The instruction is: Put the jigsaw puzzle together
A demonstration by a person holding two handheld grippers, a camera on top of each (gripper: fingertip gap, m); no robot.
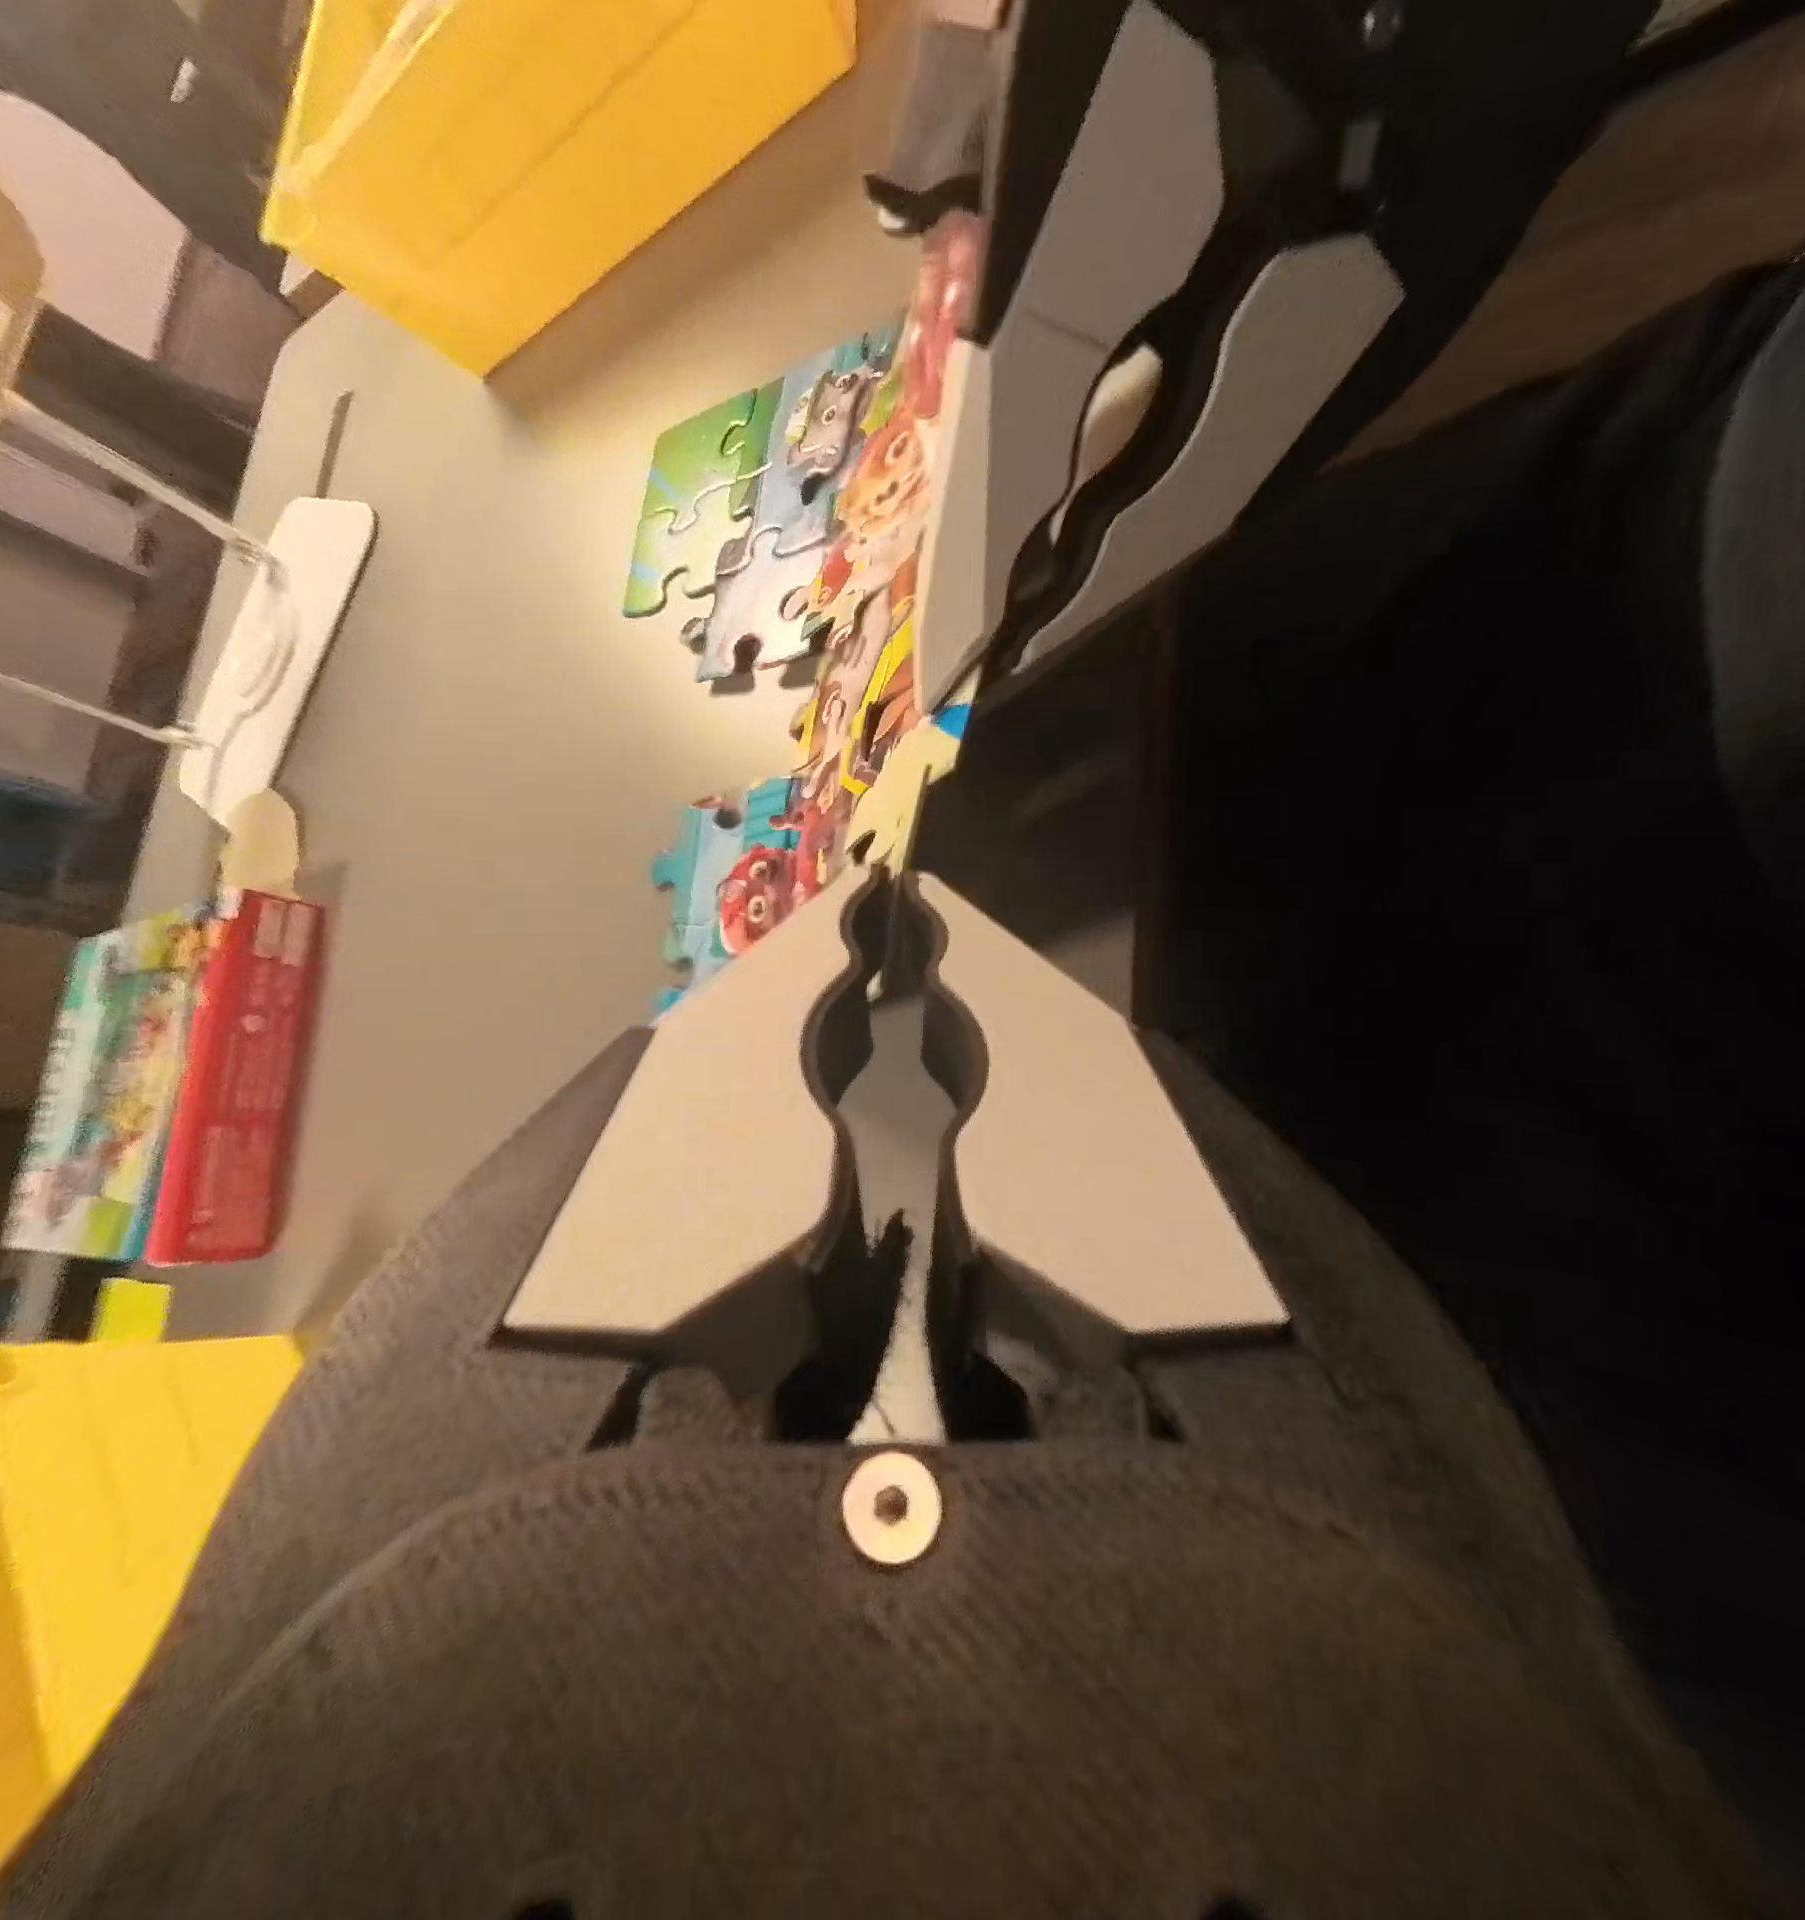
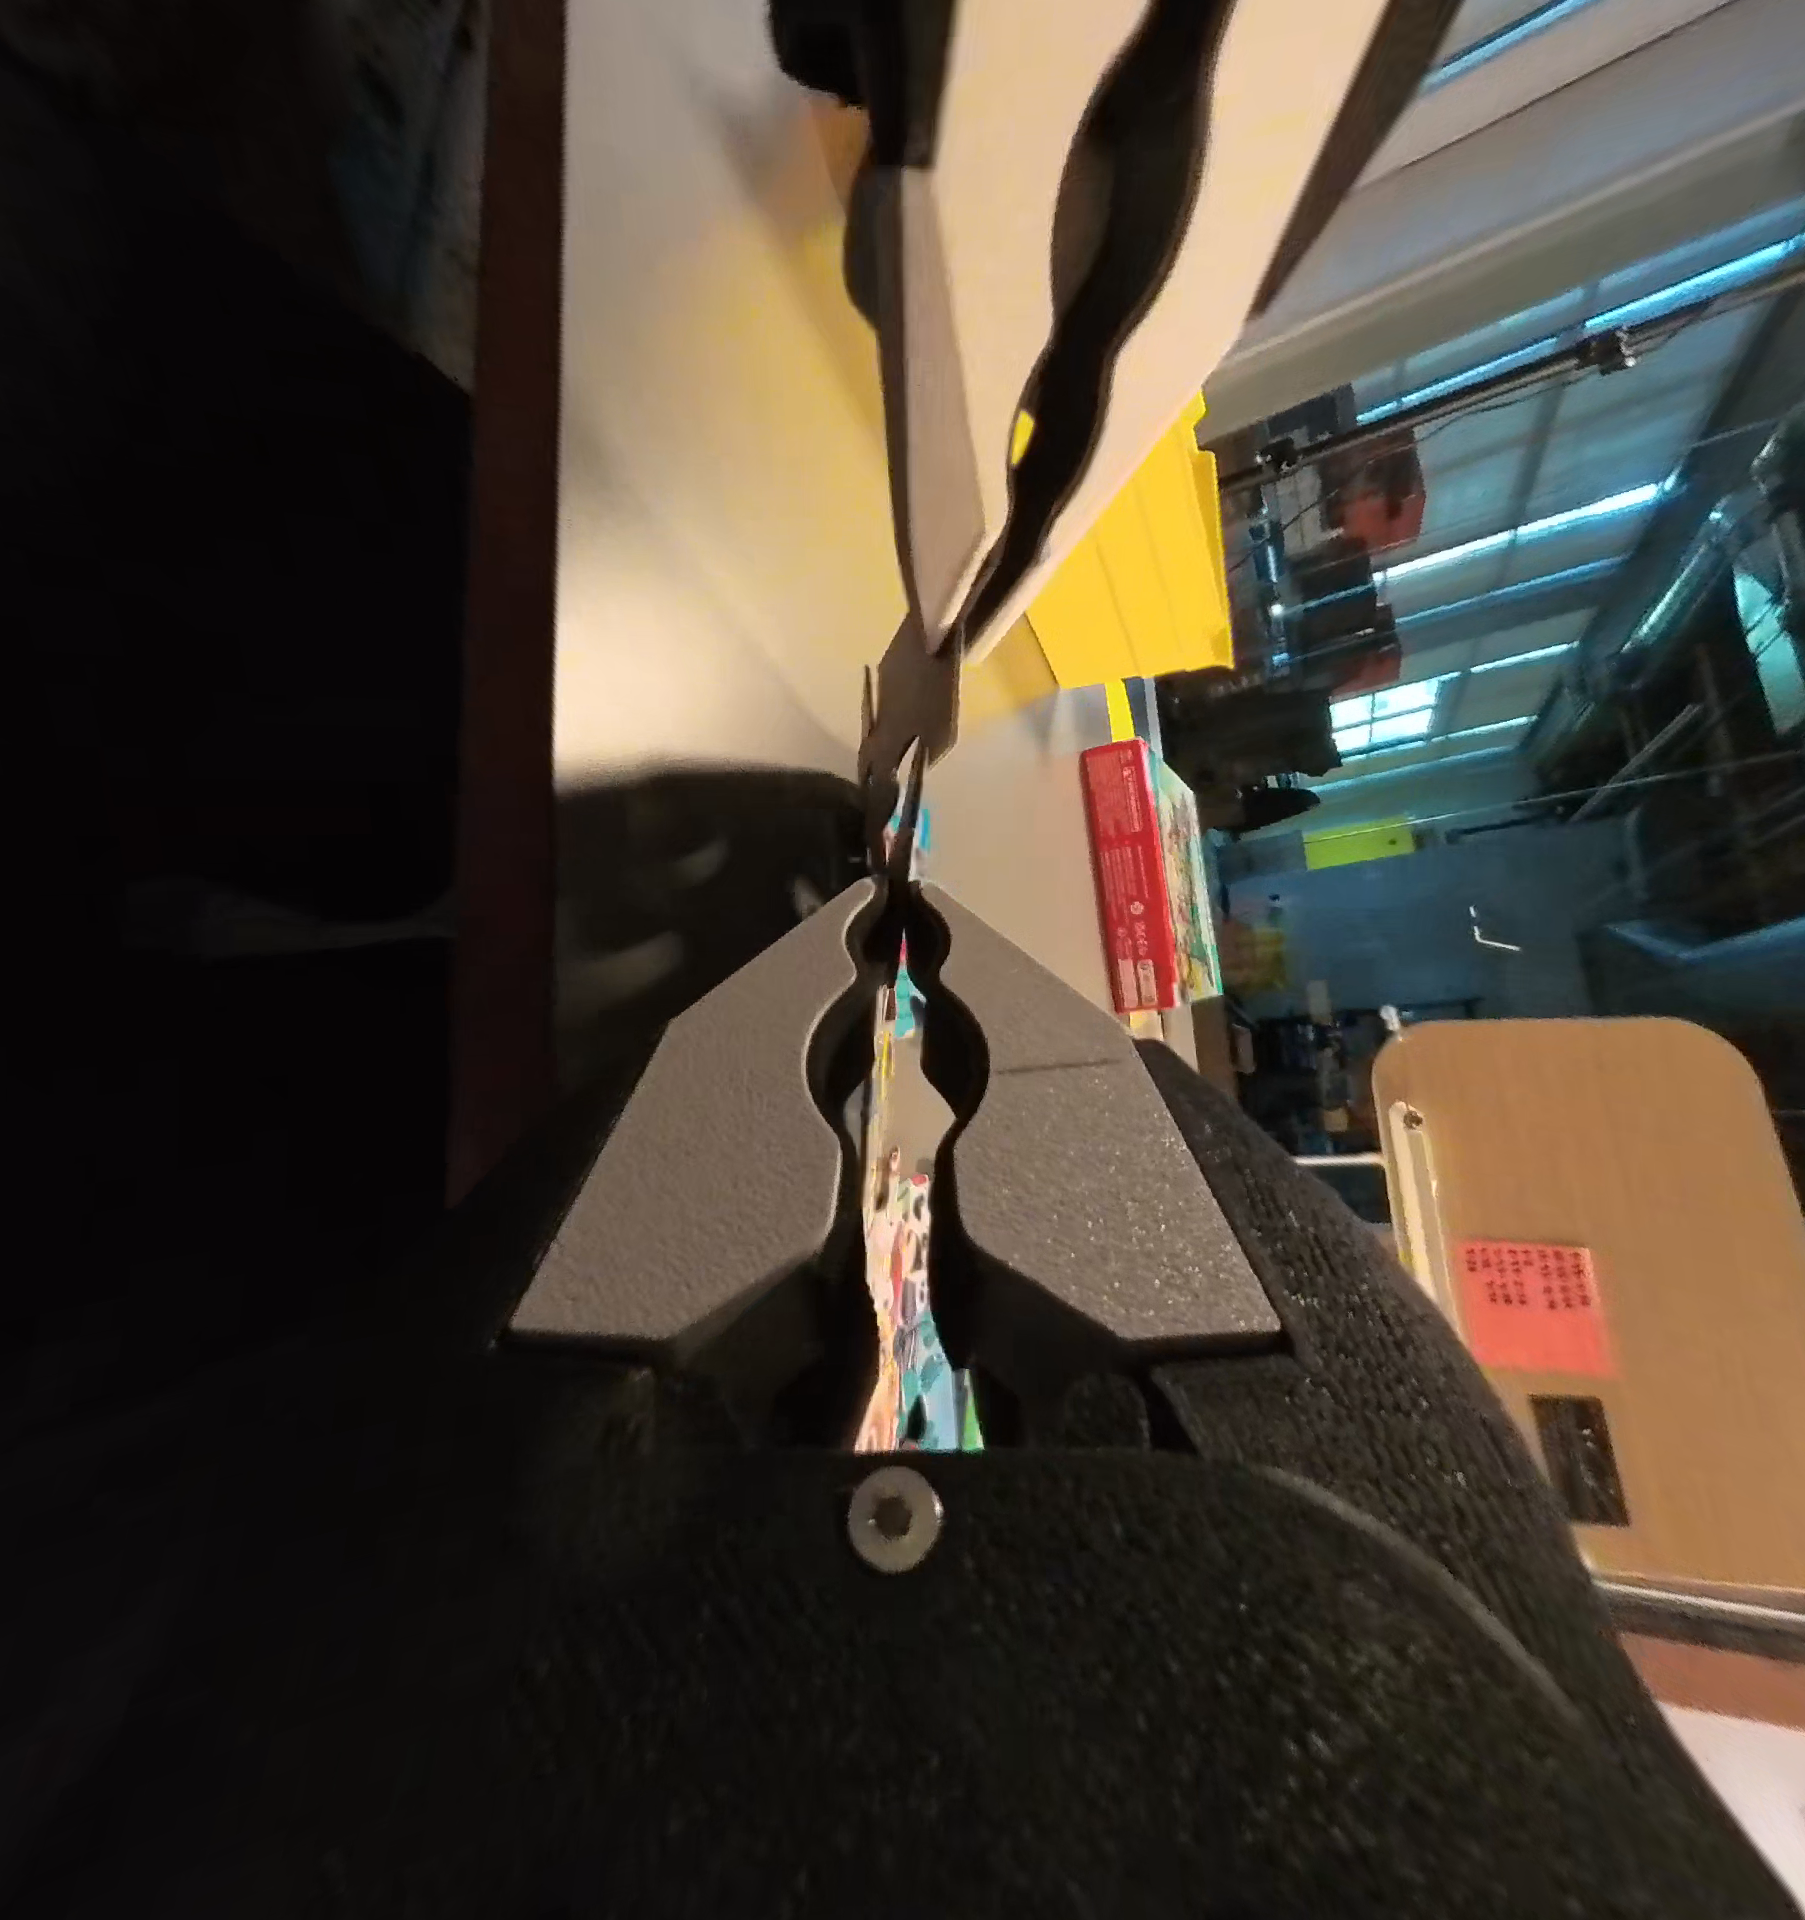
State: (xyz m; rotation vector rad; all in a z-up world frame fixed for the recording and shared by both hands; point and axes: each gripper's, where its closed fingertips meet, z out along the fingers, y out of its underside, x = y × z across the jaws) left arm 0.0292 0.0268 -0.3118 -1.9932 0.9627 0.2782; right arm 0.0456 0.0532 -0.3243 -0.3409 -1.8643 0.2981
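While both claws hover over the desk edge, the left claw and right claw each pinch a puzzle piece edge-on, tip to tip, beside the half-built puzzle.

Left gripper and right gripper clamped, tip-to-tip.

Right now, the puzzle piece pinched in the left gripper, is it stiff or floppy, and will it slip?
Probably stiff: the puzzle piece sticks out of the left gripper flat, without drooping. Likely very light, since it looks like thin card. It may pivot or slip, as only its edge seems caught at the fingertips.
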